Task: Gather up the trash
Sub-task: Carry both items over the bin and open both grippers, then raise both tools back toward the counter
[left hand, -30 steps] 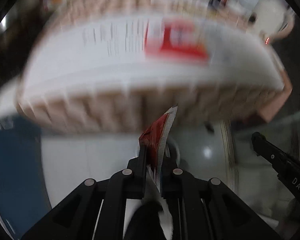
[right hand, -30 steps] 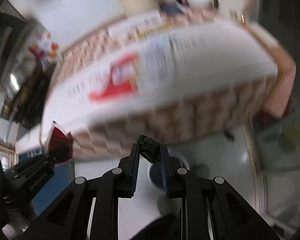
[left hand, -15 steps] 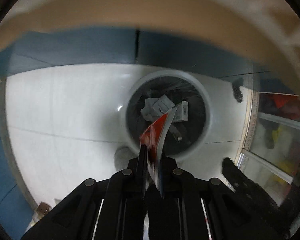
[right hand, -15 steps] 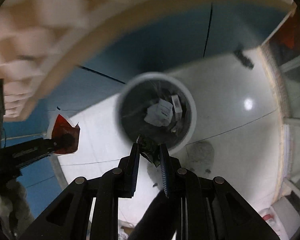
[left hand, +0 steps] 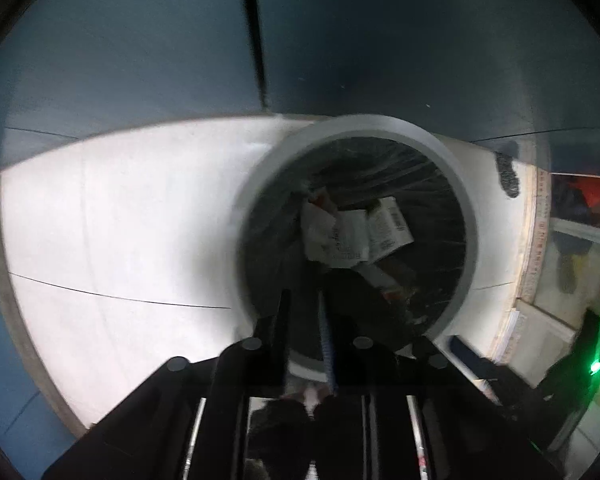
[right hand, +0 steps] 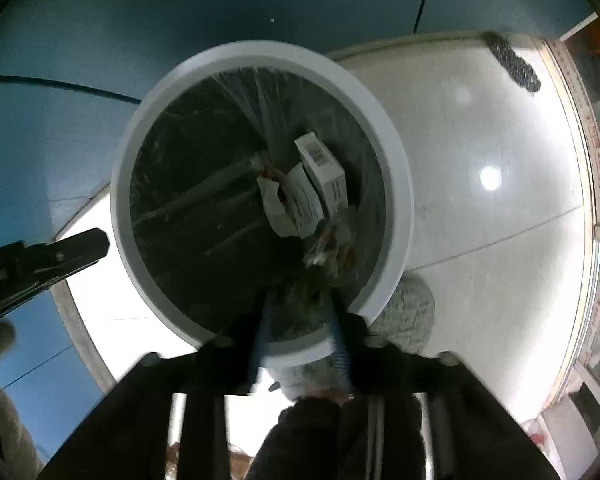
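Hovering both grippers over the bin [right hand: 396, 184]: my left gripper [left hand: 304, 312] and right gripper [right hand: 300, 300] are opening with nothing between the jaws, so scraps drop among the cartons [right hand: 320, 168] at its bottom.

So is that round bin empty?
No, the bin already holds trash, including white printed cartons lying against its dark liner.

Print on the white cartons [right hand: 320, 176] in the bin [right hand: 396, 184] is too small to read — motion-blurred.
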